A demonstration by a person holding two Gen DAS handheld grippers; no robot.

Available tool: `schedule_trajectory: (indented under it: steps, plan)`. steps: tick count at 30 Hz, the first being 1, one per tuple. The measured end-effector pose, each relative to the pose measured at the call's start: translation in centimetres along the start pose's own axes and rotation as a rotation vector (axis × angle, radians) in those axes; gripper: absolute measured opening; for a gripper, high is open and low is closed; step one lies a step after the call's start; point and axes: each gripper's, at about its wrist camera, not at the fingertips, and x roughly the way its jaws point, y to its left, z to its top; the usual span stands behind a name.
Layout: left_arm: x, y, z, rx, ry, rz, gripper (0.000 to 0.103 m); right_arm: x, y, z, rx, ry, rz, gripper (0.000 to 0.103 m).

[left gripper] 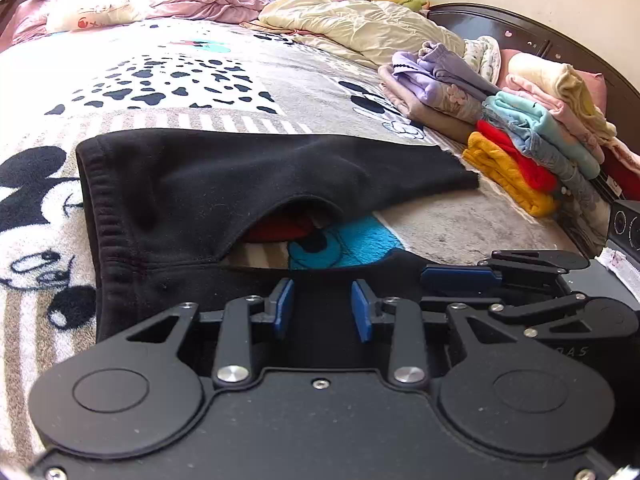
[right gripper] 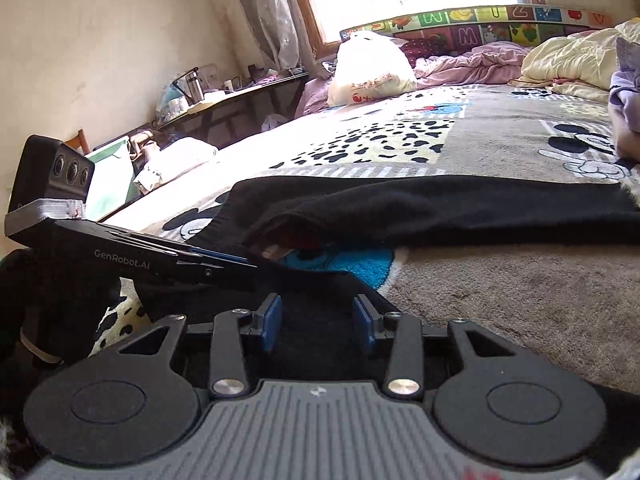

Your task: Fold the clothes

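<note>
I am working on the black garment [left gripper: 240, 176], which is lying flat on the bed [left gripper: 460, 224] near its front edge, beside the folded stack of clothes [left gripper: 532, 148] that is sitting toward the bed's right edge. The garment's long axis is running across my line of sight, from its ribbed hem [left gripper: 102, 216] on the left to a raw end on the right; a second, nearer limb of it is passing directly under both tools. My left gripper [left gripper: 322, 308] is resting over this near limb with its jaws partly parted; black cloth is lying between the blue pads [left gripper: 285, 306], but I cannot tell whether the pads are pressing on it. My right gripper [right gripper: 316, 322] is positioned just beside the left one, over the same near limb, its jaws also partly parted and, as far as I can judge, not clamping. The relation that is governing the coming move: the far limb is lying straight ahead of both jaws, parallel to the near one, with an arch of bare bed between them. Both hands are about equally near, so I am judging that the fold will carry the near limb forward onto the far one.
</note>
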Motion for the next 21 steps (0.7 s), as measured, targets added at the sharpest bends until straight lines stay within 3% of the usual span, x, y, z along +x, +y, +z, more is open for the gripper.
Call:
schedule_trajectory:
  steps: [2,8,10,12,13,16,19,21]
  plan:
    - [0.4,-0.4,0.1,0.021,-0.012,0.02,0.029,1.8,0.1,0.0,-0.025,0.042,-0.026,0.039]
    - [-0.3,-2.8,-0.3,0.15,-0.068,0.098,0.027,2.8,1.0,0.7,-0.09,0.054,-0.127,0.036]
    - [-0.3,-3.1,-0.5,0.173,-0.052,0.096,0.027,2.2,1.7,1.4,-0.096,0.037,-0.122,0.037]
    - [0.6,-2.6,-0.8,0.148,-0.011,0.109,0.027,1.3,2.4,2.3,-0.107,-0.006,-0.1,0.037]
    - [0.6,-2.3,-0.7,0.129,-0.018,0.101,0.027,2.0,1.9,2.2,-0.074,0.022,-0.089,0.037]
    - [-1.1,-1.2,0.2,0.025,-0.076,0.109,0.027,4.2,0.2,2.1,0.022,0.103,-0.054,0.036]
    - [-2.3,-0.2,1.1,0.005,-0.14,0.192,0.027,3.1,0.0,3.4,0.077,0.091,-0.062,0.036]
    - [-2.5,1.2,2.3,-0.087,-0.158,0.199,0.027,2.6,-0.2,4.0,0.068,0.061,-0.093,0.036]
